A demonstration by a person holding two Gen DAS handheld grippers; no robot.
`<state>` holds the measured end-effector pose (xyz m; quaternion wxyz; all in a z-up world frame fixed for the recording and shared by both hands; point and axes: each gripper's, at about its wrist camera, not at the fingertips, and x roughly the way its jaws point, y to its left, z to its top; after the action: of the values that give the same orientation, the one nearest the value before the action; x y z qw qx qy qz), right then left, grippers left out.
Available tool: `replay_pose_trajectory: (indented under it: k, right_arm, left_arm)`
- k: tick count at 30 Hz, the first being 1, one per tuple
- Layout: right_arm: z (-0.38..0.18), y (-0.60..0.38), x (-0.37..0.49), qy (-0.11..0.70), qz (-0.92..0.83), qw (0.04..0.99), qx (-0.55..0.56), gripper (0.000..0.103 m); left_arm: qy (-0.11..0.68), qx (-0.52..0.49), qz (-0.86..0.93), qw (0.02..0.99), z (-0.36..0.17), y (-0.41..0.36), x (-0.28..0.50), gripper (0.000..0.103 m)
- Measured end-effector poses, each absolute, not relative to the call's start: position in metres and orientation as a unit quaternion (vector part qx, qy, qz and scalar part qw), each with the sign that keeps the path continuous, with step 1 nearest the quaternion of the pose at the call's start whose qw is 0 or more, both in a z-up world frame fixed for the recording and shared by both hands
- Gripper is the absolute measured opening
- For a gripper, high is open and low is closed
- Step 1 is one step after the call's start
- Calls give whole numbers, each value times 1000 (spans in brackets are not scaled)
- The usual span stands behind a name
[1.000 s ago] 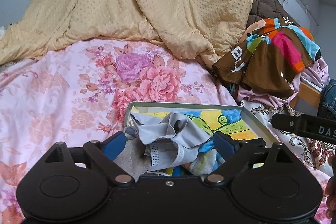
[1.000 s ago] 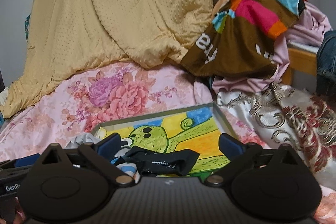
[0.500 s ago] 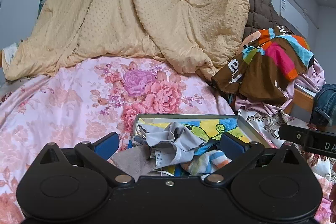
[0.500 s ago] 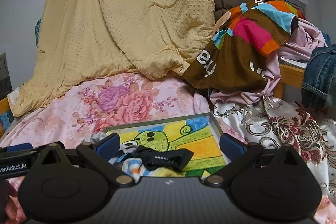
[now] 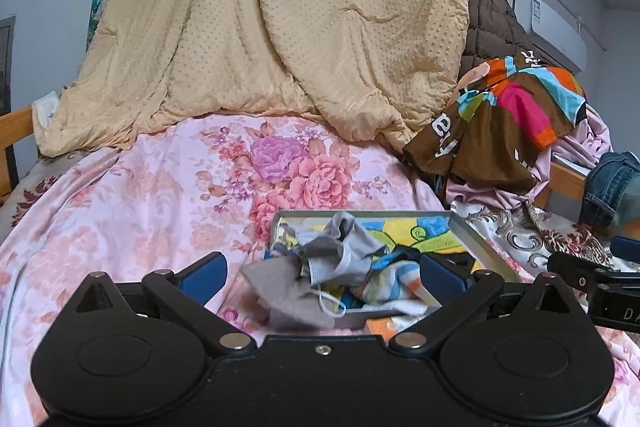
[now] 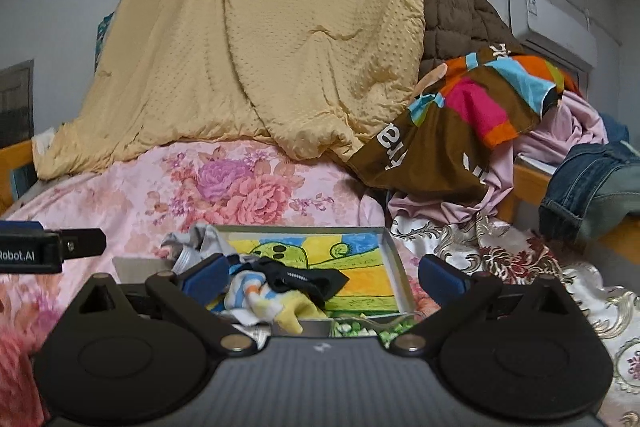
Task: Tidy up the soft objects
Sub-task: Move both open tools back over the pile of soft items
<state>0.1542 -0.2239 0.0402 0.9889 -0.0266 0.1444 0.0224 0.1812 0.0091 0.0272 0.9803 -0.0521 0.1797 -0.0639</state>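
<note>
A shallow grey tray (image 5: 476, 241) with a colourful cartoon lining lies on the floral bedsheet; it also shows in the right wrist view (image 6: 394, 259). Inside lie a grey cloth (image 5: 352, 247), a striped sock (image 5: 390, 281) and a black garment (image 6: 304, 279). A grey-brown cloth (image 5: 280, 291) hangs over the tray's left edge. My left gripper (image 5: 322, 277) is open and empty, above the tray's near end. My right gripper (image 6: 324, 275) is open and empty, just before the tray.
A tan quilt (image 5: 280, 27) is piled at the back. A brown multicoloured shirt (image 5: 500, 123), pink cloth, and jeans (image 6: 592, 187) lie on the right over a wooden rail. A brocade cloth (image 6: 500, 251) lies right of the tray.
Both grippers have pulled back and risen, so the tray looks smaller and farther. Both stay open and empty. The clothes in the tray have not moved.
</note>
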Motion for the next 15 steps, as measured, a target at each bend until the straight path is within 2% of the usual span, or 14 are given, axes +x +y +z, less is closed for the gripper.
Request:
replay_pose_trajectory:
  k: [15]
  right_arm:
    - [33, -224, 106, 175, 30, 984, -29, 103]
  left_arm:
    - [204, -44, -68, 976, 15, 15, 128, 102]
